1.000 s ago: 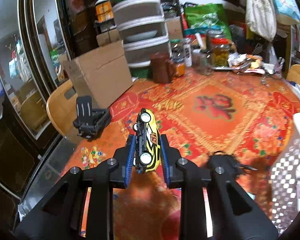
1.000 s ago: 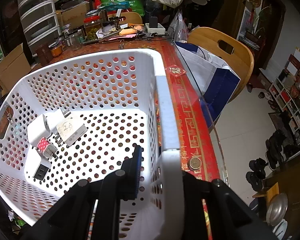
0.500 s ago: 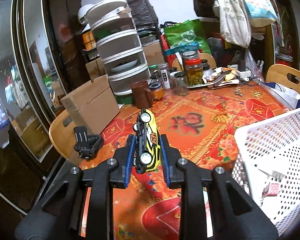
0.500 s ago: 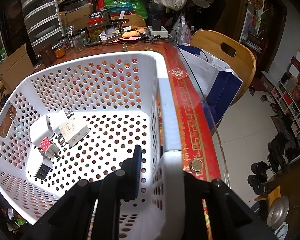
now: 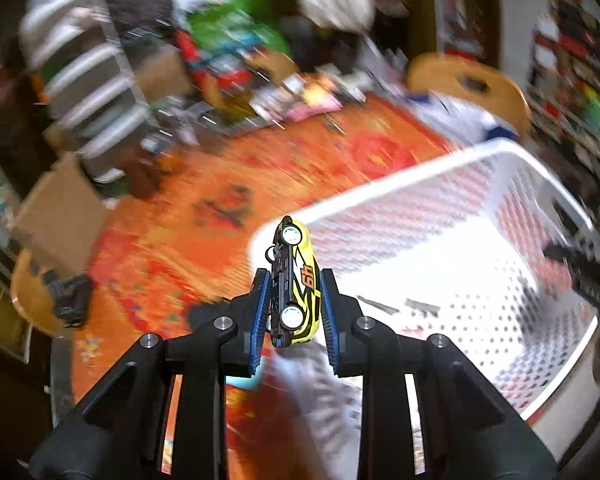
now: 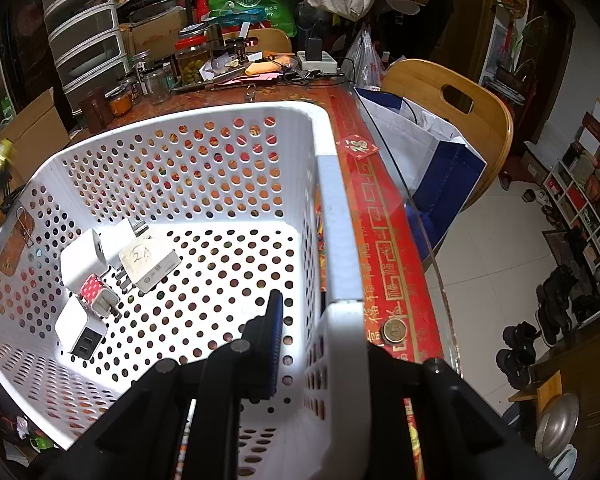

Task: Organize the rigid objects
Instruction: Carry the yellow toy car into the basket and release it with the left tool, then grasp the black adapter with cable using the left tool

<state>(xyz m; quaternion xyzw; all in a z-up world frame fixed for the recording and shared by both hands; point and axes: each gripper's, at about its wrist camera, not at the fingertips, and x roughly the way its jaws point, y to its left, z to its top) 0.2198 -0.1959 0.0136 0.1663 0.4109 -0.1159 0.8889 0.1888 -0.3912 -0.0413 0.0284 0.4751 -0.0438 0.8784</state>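
The left gripper (image 5: 294,304) is pinching a yellow toy car (image 5: 295,280) on its side between nearly closed blue pads, holding it above the near left corner of the white basket (image 5: 400,184). The right gripper (image 6: 320,344) is clamping the basket's right wall (image 6: 334,232), one finger inside and one outside. Four white chargers (image 6: 100,276) are lying together at the left of the basket floor. Farther off, jars (image 6: 188,64) and a wooden chair (image 6: 456,96) are standing along the table's far edge.
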